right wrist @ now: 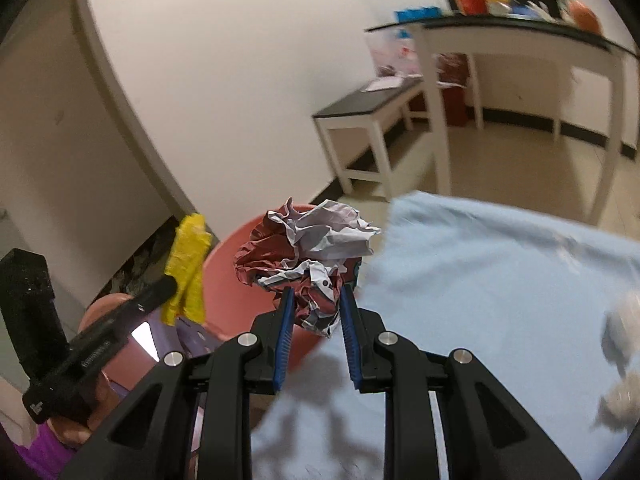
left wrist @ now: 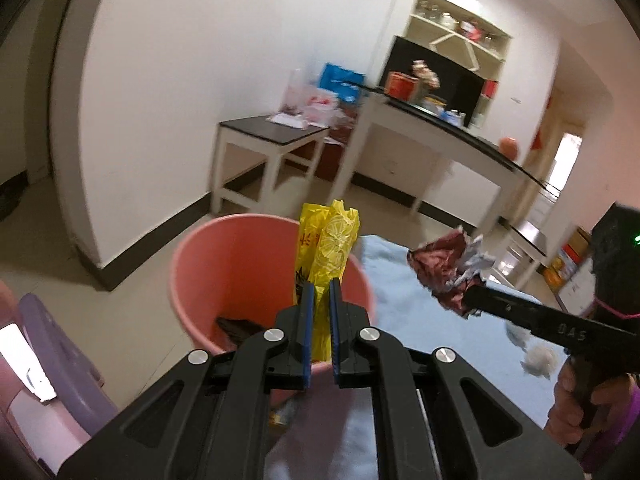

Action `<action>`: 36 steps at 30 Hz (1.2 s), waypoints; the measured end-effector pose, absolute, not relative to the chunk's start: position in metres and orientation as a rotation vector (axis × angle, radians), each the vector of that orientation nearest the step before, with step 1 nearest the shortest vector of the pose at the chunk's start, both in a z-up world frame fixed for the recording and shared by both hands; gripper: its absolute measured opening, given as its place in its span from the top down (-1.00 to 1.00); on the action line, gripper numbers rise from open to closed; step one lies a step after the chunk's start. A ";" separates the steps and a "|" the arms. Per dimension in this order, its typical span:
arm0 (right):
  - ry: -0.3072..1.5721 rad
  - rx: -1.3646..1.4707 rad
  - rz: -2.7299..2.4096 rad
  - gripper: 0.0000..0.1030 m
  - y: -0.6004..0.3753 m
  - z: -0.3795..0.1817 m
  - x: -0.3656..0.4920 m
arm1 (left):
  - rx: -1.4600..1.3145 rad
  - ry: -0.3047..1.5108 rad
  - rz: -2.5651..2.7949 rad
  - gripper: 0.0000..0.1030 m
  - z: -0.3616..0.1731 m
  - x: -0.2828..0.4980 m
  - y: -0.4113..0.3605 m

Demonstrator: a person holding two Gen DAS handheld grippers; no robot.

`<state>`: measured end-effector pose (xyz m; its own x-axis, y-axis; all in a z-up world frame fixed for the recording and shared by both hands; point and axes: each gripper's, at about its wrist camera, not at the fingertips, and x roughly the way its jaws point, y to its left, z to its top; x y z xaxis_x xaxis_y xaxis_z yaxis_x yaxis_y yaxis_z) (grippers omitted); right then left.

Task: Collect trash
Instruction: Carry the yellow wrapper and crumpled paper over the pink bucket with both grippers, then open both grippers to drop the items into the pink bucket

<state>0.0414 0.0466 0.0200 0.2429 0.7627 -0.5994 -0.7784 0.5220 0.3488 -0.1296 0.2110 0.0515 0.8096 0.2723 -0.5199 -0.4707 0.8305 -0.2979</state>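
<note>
My left gripper (left wrist: 320, 292) is shut on a yellow plastic wrapper (left wrist: 330, 240) and holds it over the near rim of a pink bin (left wrist: 224, 264). My right gripper (right wrist: 316, 300) is shut on a crumpled red and white paper ball (right wrist: 308, 248), held above the blue cloth's edge beside the bin (right wrist: 228, 272). The right gripper and paper ball (left wrist: 448, 268) show at the right of the left wrist view. The left gripper's wrapper (right wrist: 186, 264) shows at the left of the right wrist view. A dark scrap (left wrist: 240, 326) lies inside the bin.
A blue cloth (right wrist: 500, 288) covers the table, with white crumpled tissues (right wrist: 622, 360) at its right. A purple and pink stool (left wrist: 52, 360) stands left of the bin. A low black-topped bench (left wrist: 272, 132) and a long counter (left wrist: 440, 128) stand by the far wall.
</note>
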 end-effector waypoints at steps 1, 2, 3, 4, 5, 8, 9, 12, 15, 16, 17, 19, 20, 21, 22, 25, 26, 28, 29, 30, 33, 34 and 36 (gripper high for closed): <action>0.800 -0.031 1.062 0.57 0.054 0.022 0.040 | -0.443 0.489 0.422 0.87 0.049 -0.129 0.217; 0.794 -0.055 1.070 0.57 0.067 0.023 0.037 | -0.453 0.501 0.434 0.87 0.046 -0.129 0.222; 0.786 -0.080 1.070 0.57 0.076 0.023 0.034 | -0.458 0.507 0.441 0.87 0.045 -0.128 0.225; 0.779 -0.094 1.072 0.57 0.082 0.023 0.031 | -0.464 0.515 0.448 0.87 0.042 -0.127 0.228; 0.774 -0.114 1.070 0.57 0.090 0.022 0.030 | -0.466 0.522 0.451 0.87 0.040 -0.127 0.230; 0.786 -0.162 1.041 0.57 0.112 0.014 0.029 | -0.467 0.538 0.467 0.87 0.035 -0.123 0.235; 0.795 -0.173 1.030 0.57 0.116 0.011 0.028 | -0.468 0.540 0.469 0.87 0.034 -0.122 0.237; 0.819 -0.199 0.998 0.57 0.130 0.003 0.032 | -0.470 0.553 0.483 0.87 0.029 -0.119 0.243; 0.829 -0.219 0.974 0.56 0.140 -0.003 0.033 | -0.462 0.554 0.488 0.87 0.029 -0.117 0.247; 0.830 -0.221 0.969 0.56 0.142 -0.004 0.035 | -0.459 0.555 0.489 0.87 0.029 -0.116 0.248; 0.831 -0.224 0.964 0.55 0.144 -0.005 0.036 | -0.455 0.555 0.492 0.87 0.029 -0.115 0.249; 0.841 -0.229 0.948 0.52 0.149 -0.009 0.037 | -0.452 0.559 0.498 0.87 0.029 -0.114 0.253; 0.858 -0.221 0.952 0.50 0.151 -0.012 0.038 | -0.453 0.563 0.503 0.87 0.028 -0.114 0.254; 0.870 -0.212 0.958 0.48 0.152 -0.014 0.038 | -0.456 0.564 0.507 0.87 0.027 -0.115 0.254; 0.882 -0.203 0.961 0.46 0.154 -0.016 0.040 | -0.462 0.565 0.512 0.87 0.027 -0.116 0.256; 0.890 -0.201 0.962 0.26 0.157 -0.020 0.041 | -0.483 0.572 0.508 0.81 0.024 -0.116 0.261; 0.888 -0.202 0.963 0.26 0.156 -0.019 0.041 | -0.487 0.577 0.509 0.68 0.024 -0.115 0.261; 0.886 -0.199 0.964 0.24 0.152 -0.018 0.041 | -0.496 0.584 0.516 0.45 0.023 -0.116 0.264; 0.881 -0.191 0.966 0.22 0.149 -0.017 0.041 | -0.506 0.584 0.510 0.38 0.022 -0.117 0.265; 0.877 -0.184 0.967 0.17 0.146 -0.016 0.041 | -0.516 0.579 0.499 0.36 0.022 -0.118 0.266; 0.875 -0.160 0.972 0.11 0.133 -0.012 0.039 | -0.524 0.576 0.490 0.33 0.023 -0.119 0.266; 0.877 -0.151 0.975 0.10 0.130 -0.011 0.038 | -0.527 0.579 0.487 0.33 0.023 -0.119 0.265; 0.873 -0.135 0.984 0.08 0.120 -0.007 0.035 | -0.532 0.578 0.481 0.33 0.024 -0.119 0.264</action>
